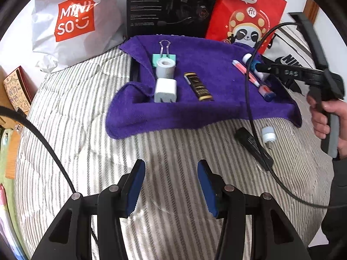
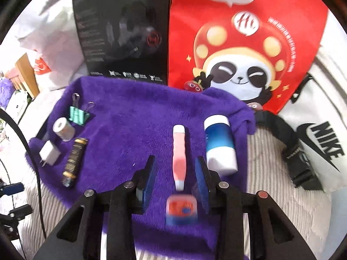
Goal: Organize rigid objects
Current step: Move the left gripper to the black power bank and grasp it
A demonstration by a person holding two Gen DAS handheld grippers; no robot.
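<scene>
Right wrist view looks down on a purple towel (image 2: pixel 134 117) spread over a striped bed cover (image 2: pixel 271 173), and most of the small objects are lying on it in a loose row: a green binder clip (image 2: pixel 78 115), a grey tape roll (image 2: pixel 63 129), a white charger plug (image 2: pixel 49 153), a dark tube with gold bands (image 2: pixel 73 162), a pink tube (image 2: pixel 179 156), a blue and white bottle (image 2: pixel 220 144) and a small blue and red container (image 2: pixel 181 209). The right gripper (image 2: pixel 176 173) has its fingers apart, with the pink tube between them but not touching either pad, as far as I can judge; the picture is blurred there. I think the step in hand is arranging this right group, perhaps aligning the pink tube with the bottle. From the left wrist view, the left gripper (image 1: pixel 171 183) is also spread wide and holds nothing, low over the bed cover in front of the towel. Two items are not yet on the towel: a small white cap (image 1: pixel 268 134) and a black flat object (image 1: pixel 252 148), both near a black cable (image 1: pixel 249 99). The next move probably calls for picking one of these without catching the cable. Behind the towel stand a white Miniso bag (image 1: pixel 73 23), a black box (image 1: pixel 171 6) and a red panda bag (image 1: pixel 247 13); the bed is soft, so things may tilt.
</scene>
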